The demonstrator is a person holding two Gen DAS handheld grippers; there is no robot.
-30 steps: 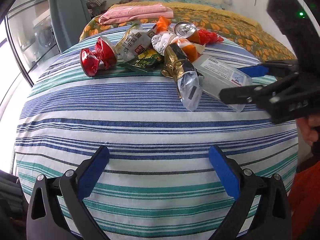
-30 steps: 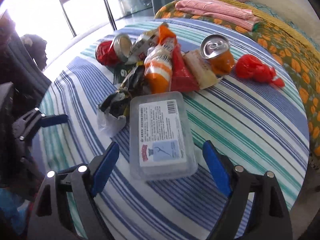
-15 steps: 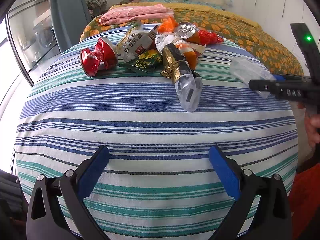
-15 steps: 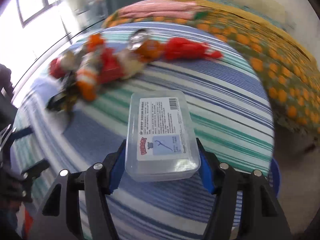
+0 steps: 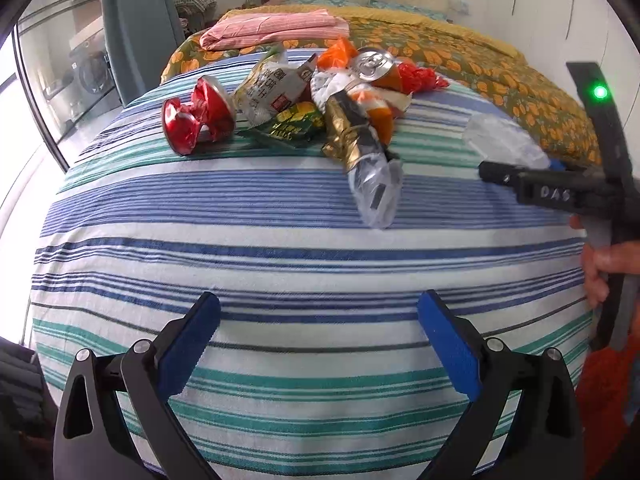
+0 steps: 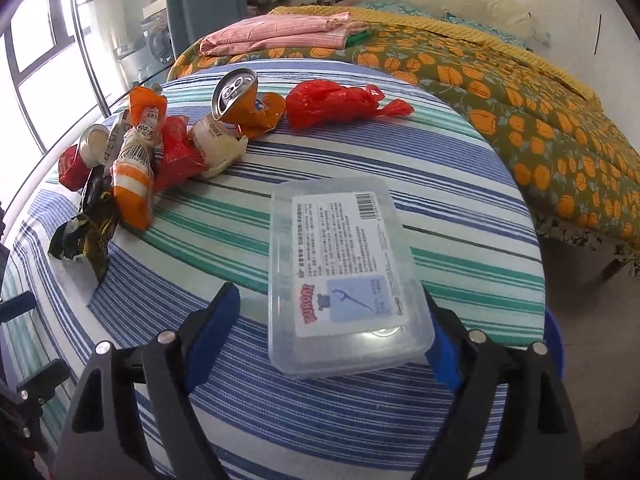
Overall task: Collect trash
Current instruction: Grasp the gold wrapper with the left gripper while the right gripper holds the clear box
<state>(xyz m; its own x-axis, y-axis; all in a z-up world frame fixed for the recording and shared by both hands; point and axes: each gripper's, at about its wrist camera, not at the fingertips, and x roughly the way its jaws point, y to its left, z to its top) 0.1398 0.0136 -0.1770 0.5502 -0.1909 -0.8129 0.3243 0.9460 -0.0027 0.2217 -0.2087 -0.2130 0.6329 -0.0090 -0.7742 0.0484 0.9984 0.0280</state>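
Since half a second ago our right tool [image 6: 332, 344] has loosened on the clear plastic box [image 6: 344, 276]: its left pad now stands apart from the box, while the right pad sits against the box's right edge, the box lying between the fingers above the striped tabletop [image 6: 460, 208]. Our left tool [image 5: 320, 344] hangs wide open and empty over the tabletop's near stripes, well apart from the heap of cans and wrappers [image 5: 304, 108] at the far side.
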